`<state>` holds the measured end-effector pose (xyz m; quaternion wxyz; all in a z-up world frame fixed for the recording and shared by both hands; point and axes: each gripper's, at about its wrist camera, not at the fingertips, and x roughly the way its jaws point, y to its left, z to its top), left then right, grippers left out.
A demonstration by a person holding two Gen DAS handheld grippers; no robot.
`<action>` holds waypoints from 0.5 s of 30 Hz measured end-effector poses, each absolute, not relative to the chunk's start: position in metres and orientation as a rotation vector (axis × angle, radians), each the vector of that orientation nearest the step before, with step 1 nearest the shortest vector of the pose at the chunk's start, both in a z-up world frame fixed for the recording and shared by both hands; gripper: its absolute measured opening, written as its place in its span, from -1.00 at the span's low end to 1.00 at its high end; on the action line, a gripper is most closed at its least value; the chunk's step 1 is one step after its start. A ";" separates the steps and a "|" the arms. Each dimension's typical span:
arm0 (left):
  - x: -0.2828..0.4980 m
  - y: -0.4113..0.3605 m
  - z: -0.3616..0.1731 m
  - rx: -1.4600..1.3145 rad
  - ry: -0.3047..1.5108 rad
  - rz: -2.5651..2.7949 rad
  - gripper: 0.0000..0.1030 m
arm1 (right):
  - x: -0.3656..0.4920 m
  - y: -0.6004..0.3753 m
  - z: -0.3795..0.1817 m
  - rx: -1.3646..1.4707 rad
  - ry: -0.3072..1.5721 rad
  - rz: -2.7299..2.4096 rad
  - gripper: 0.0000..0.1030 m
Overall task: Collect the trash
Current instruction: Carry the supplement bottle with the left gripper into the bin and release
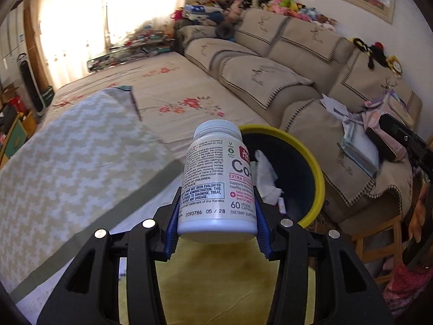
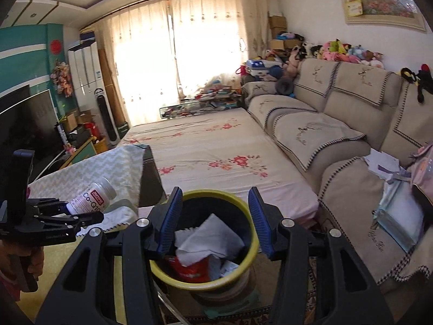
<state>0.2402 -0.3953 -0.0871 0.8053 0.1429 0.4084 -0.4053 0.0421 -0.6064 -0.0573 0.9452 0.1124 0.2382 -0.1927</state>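
Collecting trash, carry phase. The left tool (image 1: 216, 216) pinches a white supplement bottle (image 1: 216, 178) low on its body, blue pads pressed on either side, cap pointing away from the hand and base toward the camera; the right wrist view shows the same bottle (image 2: 90, 197) tilted, cap up and away, held above the near corner of a bench draped in a zigzag-patterned cloth (image 2: 108, 168). The right tool (image 2: 213, 216) stands spread with nothing between its pads, poised over the yellow-rimmed waste bin (image 2: 251, 243), which sits on the floor between the bench, the flower-printed bed (image 2: 216, 140) and the beige sofa (image 2: 338, 135). The bin already holds crumpled white paper (image 2: 213, 233) and a red wrapper (image 2: 194, 268). Judged step: transport of the bottle to the bin, release not yet made. In the left wrist view the bin mouth (image 1: 319, 178) lies just beyond and to the right of the bottle, so the next move likely calls for a short carry over the rim, then spreading the pads so the bottle drops inside. The mouth is wide and part of it unfilled, which leaves fair room; the right tool over the same opening is the main obstacle and would do well to yield. The bench edge and bed corner flank the bin closely on the near left.
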 end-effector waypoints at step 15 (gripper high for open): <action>0.248 -0.527 -0.136 0.399 0.961 -0.855 0.43 | 0.023 -0.651 -0.070 0.291 0.482 -0.423 0.01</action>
